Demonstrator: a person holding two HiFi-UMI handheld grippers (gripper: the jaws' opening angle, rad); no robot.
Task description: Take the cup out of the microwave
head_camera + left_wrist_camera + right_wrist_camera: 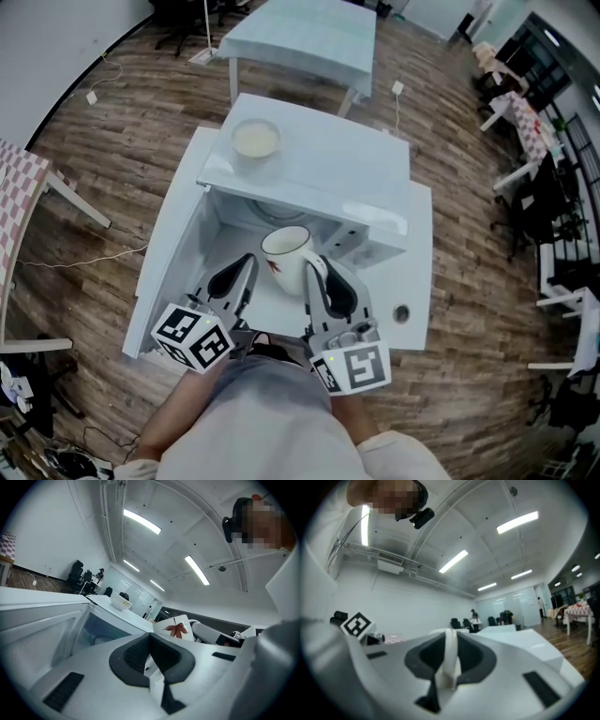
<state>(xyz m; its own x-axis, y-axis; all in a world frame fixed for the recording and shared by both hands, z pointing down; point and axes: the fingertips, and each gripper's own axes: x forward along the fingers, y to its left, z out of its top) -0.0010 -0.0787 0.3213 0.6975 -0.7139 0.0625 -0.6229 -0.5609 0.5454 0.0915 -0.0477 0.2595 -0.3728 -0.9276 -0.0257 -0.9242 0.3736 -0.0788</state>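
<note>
Here, on my right gripper [451, 635], the fingers [425, 656] are narrowed onto a slim white loop, the cup handle [451, 654], which stands upright between the two dark pads with each pad pressed against a side. From the head view the same gripper [315, 272] reaches in from the lower right and meets the cup [286, 251] at its right side.

On my left gripper [150, 637] the fingers [133, 654] are drawn together, pad against pad, with nothing between them. In the head view this gripper [246, 265] sits just left of the cup, close to it. I cannot tell whether it touches the cup.

The cup is white, upright, with its open mouth facing up. Through the left gripper view I see a red leaf print on its side [176, 629]. It sits at the mouth of the open microwave [319, 178], just in front of the top's front edge. I cannot tell whether it rests on the floor of the cavity or hangs clear of it.

The microwave is white. Its door [173, 253] is swung out to the left, and a round knob [401, 312] shows on the panel at the right. A pale bowl [255, 138] stands on the microwave's top, toward the back left.

Beyond it are a pale table [305, 37] and a wooden floor [122, 141].
</note>
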